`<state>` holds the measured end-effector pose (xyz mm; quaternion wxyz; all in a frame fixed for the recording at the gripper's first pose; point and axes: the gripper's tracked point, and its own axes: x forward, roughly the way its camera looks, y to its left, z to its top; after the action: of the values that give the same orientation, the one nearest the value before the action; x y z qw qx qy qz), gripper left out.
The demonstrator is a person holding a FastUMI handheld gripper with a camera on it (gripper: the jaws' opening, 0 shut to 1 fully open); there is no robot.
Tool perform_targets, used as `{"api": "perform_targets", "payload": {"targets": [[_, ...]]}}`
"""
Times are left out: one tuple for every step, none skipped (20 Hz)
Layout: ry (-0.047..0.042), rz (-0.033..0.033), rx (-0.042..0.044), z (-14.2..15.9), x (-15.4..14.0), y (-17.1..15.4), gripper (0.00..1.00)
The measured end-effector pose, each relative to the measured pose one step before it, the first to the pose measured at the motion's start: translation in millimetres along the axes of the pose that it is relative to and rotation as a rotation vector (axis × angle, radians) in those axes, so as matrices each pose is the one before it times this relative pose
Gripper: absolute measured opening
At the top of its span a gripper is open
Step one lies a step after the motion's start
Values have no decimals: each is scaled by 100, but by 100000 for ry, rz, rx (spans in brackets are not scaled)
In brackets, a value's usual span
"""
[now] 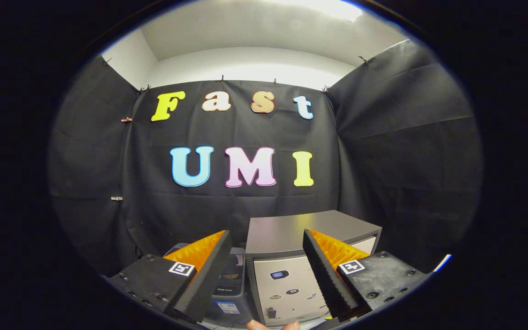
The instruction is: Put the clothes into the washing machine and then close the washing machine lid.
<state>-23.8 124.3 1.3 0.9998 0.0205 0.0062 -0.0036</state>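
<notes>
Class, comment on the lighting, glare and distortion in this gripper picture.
Gripper view: a ceiling light glares white overhead; fisheye distortion bows the booth's wall; the grey box looks sharp and evenly lit beyond the open gripper.

The fingers (pixel 227 270) partly hid the washing machine (pixel 287 275); its front markings were too small to identify.

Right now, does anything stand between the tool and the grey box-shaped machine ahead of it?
Nothing visible does. The tool is open and empty, and the grey machine shows through the gap, just beyond its fingers. A darker machine stands beside it, not in front.
</notes>
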Motion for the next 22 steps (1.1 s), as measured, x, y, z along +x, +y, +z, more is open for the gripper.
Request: {"api": "perform_targets", "payload": {"targets": [[388, -63, -283, -187, 117, 93, 98], [404, 113, -210, -209, 69, 81, 98], [536, 96, -99, -198, -42, -8, 98], [402, 31, -32, -121, 43, 39, 98], [404, 217, -218, -127, 122, 143, 98], [249, 51, -93, -76, 39, 112, 98], [225, 269, -99, -105, 52, 153, 98], [173, 313, -68, -23, -27, 161, 98], [221, 145, -236, -146, 54, 153, 98], [163, 67, -413, -106, 42, 65, 98], [-209, 71, -270, 78, 58, 147, 98], [-7, 61, -261, 1, 45, 44, 98], [207, -7, -404, -143, 34, 72, 98], [61, 101, -310, -82, -12, 136, 98], [153, 394, -183, -62, 56, 149, 98], [352, 490, -329, -147, 17, 278, 98], [329, 238, -177, -123, 66, 122, 98], [179, 313, 177, 30, -16, 189, 98], [-72, 371, 484, 0, -71, 138, 98], [-286, 235, 204, 150, -29, 108, 98], [-216, -90, -377, -17, 7, -26, 98], [-218, -324, -547, 98, 53, -64, 98]]}}
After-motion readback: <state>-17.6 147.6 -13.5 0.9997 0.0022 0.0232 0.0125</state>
